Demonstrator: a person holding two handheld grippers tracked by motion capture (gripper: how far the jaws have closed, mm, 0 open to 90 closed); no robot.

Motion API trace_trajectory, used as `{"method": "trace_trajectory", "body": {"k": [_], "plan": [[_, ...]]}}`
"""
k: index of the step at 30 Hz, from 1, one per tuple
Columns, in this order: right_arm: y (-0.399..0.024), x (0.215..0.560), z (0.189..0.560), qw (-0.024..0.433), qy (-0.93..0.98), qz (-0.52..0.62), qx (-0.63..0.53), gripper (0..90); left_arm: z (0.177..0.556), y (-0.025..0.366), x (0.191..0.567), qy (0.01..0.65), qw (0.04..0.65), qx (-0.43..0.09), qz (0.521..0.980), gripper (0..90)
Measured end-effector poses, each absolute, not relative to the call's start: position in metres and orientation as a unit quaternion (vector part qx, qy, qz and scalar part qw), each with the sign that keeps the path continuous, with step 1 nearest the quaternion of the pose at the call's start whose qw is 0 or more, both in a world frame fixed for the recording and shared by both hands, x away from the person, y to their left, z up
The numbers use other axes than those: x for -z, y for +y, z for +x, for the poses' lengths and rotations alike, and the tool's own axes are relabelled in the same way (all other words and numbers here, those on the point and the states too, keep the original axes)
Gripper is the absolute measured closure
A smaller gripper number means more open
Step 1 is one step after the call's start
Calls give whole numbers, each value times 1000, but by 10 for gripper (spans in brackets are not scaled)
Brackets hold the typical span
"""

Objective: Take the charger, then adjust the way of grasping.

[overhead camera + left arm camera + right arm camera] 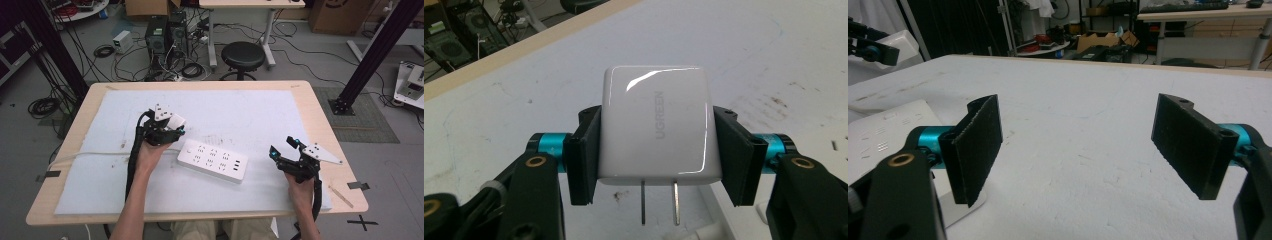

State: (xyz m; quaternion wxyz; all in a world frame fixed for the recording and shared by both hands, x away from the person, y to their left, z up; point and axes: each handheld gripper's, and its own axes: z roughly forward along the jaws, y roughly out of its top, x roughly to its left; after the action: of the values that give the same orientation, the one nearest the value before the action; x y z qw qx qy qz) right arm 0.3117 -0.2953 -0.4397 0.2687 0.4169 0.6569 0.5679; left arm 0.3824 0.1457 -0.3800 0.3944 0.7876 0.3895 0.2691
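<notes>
My left gripper (655,150) pinches a white charger (655,131) between its two pads, prongs pointing back at me. It hangs over the white mat (260,112), just past the power strip (212,160) toward 10 o'clock. My right gripper (1075,150) is spread wide, holding nothing, at 3 o'clock from the strip.

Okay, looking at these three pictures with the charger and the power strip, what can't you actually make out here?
- Power strip: the high view is too small to tell its socket types; the right gripper view crops it at the left edge behind a jaw.
- Strip's white cable: its far end runs off the table's left edge.
- Charger: in the left gripper view its sides are covered by the left gripper's pads.
- Right gripper: nothing sits between its jaws.
</notes>
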Motion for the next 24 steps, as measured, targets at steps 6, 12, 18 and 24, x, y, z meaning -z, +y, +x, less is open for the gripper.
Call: {"method": "trace_trajectory", "body": {"k": [6, 12, 18, 24], "plan": [[-295, 440, 312, 268, 657, 417, -568, 209, 369, 142, 380, 376, 401, -278, 787, 424], [-295, 440, 312, 268, 657, 417, -568, 209, 345, 133, 386, 349, 398, -297, 795, 424], [-294, 440, 311, 267, 660, 413, -568, 208, 317, 119, 394, 318, 414, -306, 796, 424], [-294, 439, 312, 262, 661, 412, -569, 209, 307, 111, 396, 298, 415, -321, 797, 424]]}}
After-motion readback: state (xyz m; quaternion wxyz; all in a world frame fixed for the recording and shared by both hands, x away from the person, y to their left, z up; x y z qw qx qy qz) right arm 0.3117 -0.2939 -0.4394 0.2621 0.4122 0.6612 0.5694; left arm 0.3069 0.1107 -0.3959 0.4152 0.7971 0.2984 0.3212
